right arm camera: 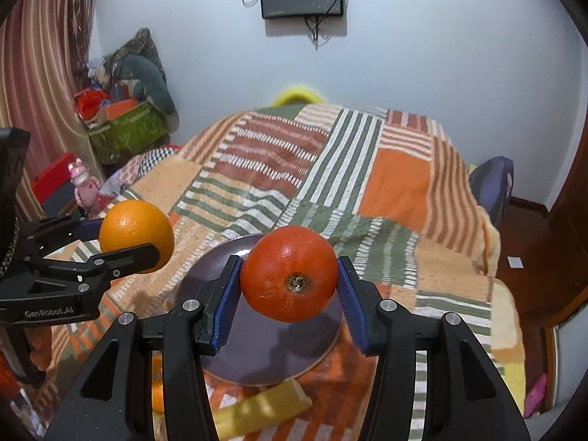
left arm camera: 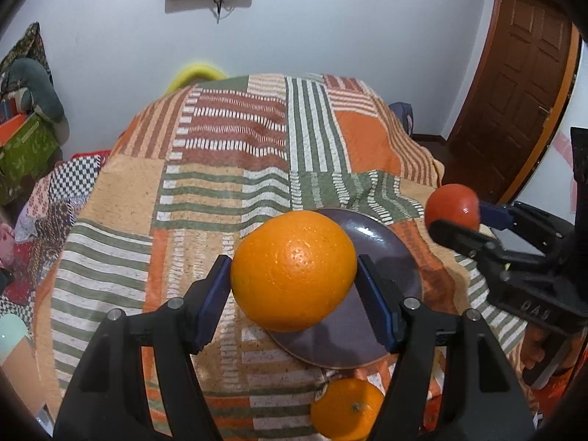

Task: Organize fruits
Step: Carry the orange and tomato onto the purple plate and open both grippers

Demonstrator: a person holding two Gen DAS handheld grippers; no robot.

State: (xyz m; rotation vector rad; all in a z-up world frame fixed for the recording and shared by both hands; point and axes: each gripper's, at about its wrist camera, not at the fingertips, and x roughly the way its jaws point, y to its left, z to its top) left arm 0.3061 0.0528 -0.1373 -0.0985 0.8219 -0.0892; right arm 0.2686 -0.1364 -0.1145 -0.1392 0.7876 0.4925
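Note:
My left gripper is shut on a large orange and holds it above the near-left part of a dark purple plate. My right gripper is shut on a red tomato and holds it above the same plate. The left gripper with its orange shows at the left of the right wrist view. The right gripper with the tomato shows at the right of the left wrist view. A second orange lies on the cloth near the plate's front edge.
The plate sits on a table under a striped patchwork cloth. A yellow block lies in front of the plate. A green box of clutter stands at the back left, a brown door at the right.

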